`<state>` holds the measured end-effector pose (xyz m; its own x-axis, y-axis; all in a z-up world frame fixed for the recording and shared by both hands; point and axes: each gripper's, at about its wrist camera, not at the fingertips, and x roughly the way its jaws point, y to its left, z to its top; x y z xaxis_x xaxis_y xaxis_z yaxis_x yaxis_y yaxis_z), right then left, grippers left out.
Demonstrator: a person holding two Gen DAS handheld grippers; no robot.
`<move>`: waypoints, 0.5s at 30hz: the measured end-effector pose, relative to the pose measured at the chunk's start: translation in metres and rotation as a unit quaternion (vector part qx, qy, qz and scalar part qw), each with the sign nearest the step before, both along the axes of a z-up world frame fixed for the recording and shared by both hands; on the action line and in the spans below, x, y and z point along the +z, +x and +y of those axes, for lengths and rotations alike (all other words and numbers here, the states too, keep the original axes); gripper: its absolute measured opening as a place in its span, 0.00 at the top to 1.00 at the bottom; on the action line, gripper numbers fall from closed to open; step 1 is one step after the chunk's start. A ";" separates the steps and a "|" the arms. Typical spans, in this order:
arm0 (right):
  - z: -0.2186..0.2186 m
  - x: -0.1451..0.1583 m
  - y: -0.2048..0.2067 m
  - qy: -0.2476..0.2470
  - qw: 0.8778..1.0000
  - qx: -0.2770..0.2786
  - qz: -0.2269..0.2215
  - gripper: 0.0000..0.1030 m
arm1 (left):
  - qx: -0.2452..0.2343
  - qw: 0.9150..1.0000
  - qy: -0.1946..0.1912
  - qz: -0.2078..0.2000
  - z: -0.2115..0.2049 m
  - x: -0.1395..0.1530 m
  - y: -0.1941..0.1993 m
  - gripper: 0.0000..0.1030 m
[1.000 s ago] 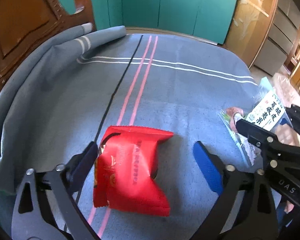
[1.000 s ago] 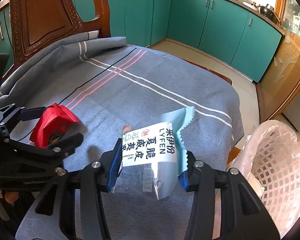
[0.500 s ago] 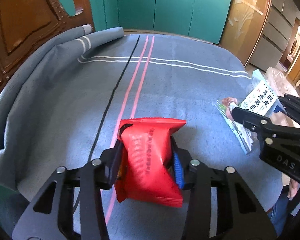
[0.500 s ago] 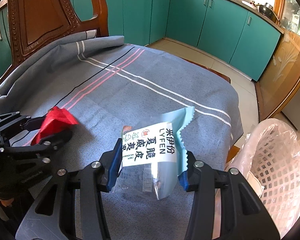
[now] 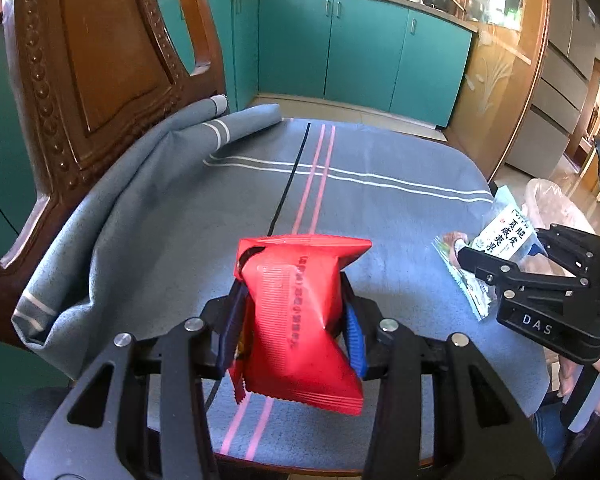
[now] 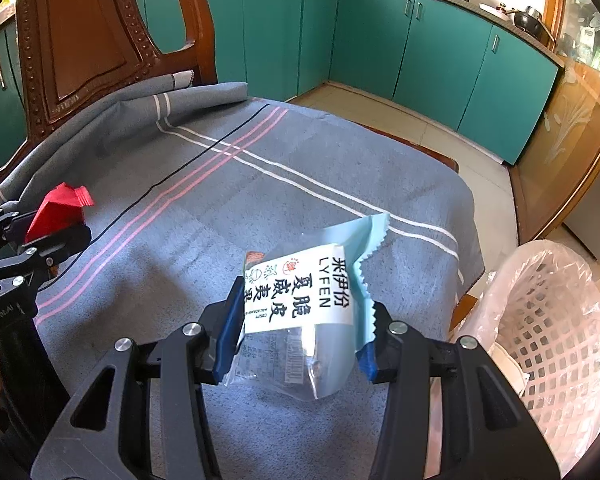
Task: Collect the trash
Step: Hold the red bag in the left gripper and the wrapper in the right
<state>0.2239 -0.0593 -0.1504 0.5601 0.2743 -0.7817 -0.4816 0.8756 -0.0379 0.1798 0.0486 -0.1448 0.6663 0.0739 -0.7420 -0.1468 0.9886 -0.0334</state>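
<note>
Left gripper [image 5: 292,332]: blue pads clamped on a crumpled red foil snack wrapper [image 5: 300,320], pinched at its waist; the wrapper hangs clear above the cloth, its shadow below it. The jaws have just been closing, with the wrapper between them.

Right gripper [image 6: 300,340]: blue pads closed on a pale blue and clear plastic snack packet with a white label [image 6: 304,304], also off the surface. Torn, zigzag edge of packet sticks up past the right pad.

Beneath both: table covered with a grey-blue woven cloth with pink, white and black stripes [image 6: 340,184]. No other litter visible on the cloth in either view. A carved brown wooden chair back [image 5: 92,60] stands at the far left edge, cloth bunched against it.

Off the table's right edge, low down: a white lattice plastic basket lined with a thin clear bag [image 6: 548,320], near the right gripper.

Progress, as judged: both visible pieces are picked up, neither is binned yet. What is left looks to be carrying each to the basket and letting go; the right one is nearer, the left must cross the table.
</note>
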 end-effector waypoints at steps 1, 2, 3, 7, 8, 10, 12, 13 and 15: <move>0.000 0.001 0.000 0.001 1.000 0.001 0.000 0.54 | -0.001 1.000 0.000 -0.001 -0.001 0.000 0.000 0.56; -0.001 0.001 -0.001 0.002 1.000 0.001 -0.001 0.54 | -0.002 1.000 0.000 -0.001 -0.001 0.001 -0.002 0.56; -0.001 0.001 -0.001 0.002 1.000 0.002 -0.001 0.54 | -0.003 1.000 0.001 -0.001 -0.001 0.001 -0.002 0.56; -0.001 0.001 -0.002 0.000 1.000 0.005 -0.001 0.54 | -0.005 1.000 0.001 0.003 0.000 0.000 -0.004 0.56; -0.001 0.001 -0.002 -0.001 1.000 0.006 0.000 0.54 | -0.006 1.000 0.001 0.005 0.000 0.000 -0.004 0.56; 0.000 0.000 -0.002 -0.002 1.000 0.007 0.001 0.54 | -0.006 1.000 0.000 0.007 0.000 0.000 -0.004 0.56; 0.000 0.000 -0.002 -0.004 1.000 0.007 0.001 0.54 | -0.007 1.000 0.000 0.007 0.000 0.000 -0.005 0.56; 0.000 0.000 -0.002 -0.004 1.000 0.008 0.001 0.54 | -0.007 1.000 0.001 0.007 0.000 0.000 -0.003 0.56; 0.001 0.000 -0.002 -0.004 1.000 0.008 0.001 0.54 | -0.009 1.000 0.001 0.006 0.000 0.000 0.001 0.56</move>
